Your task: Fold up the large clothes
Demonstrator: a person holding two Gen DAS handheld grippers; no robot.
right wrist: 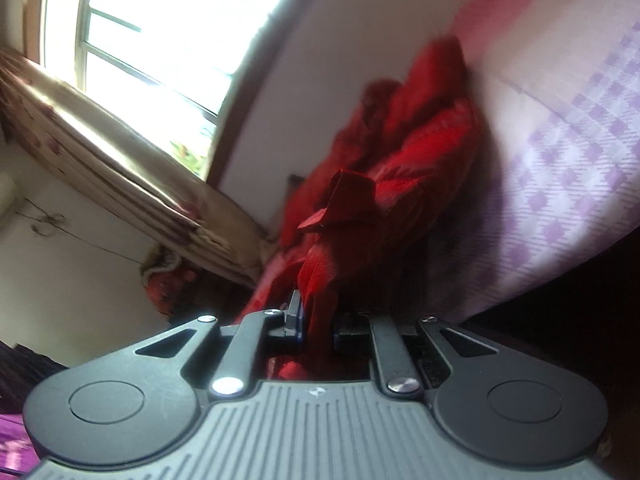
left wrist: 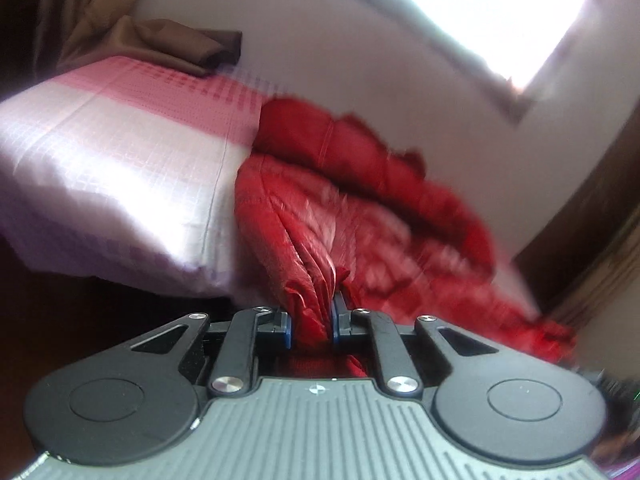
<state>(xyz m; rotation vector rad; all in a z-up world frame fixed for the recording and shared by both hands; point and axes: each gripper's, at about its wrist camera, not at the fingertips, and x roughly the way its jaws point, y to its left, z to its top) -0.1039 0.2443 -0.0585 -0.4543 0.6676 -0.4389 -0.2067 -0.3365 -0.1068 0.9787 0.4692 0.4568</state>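
Observation:
A shiny red quilted jacket (left wrist: 360,216) lies bunched on the bed beside the wall. My left gripper (left wrist: 313,326) is shut on a gathered fold of its red fabric, which is pinched between the blue pads and runs taut up into the heap. In the right wrist view the same red jacket (right wrist: 404,160) hangs crumpled ahead, and my right gripper (right wrist: 318,326) is shut on another bunch of its fabric. The picture is tilted and blurred in both views.
The bed (left wrist: 120,160) has a pink and lilac checked sheet. A folded brown cloth (left wrist: 176,44) lies at its far end. A bright window (right wrist: 160,28) and a beige curtain (right wrist: 112,152) are to the left of the right wrist view. The white wall (left wrist: 360,60) runs behind the jacket.

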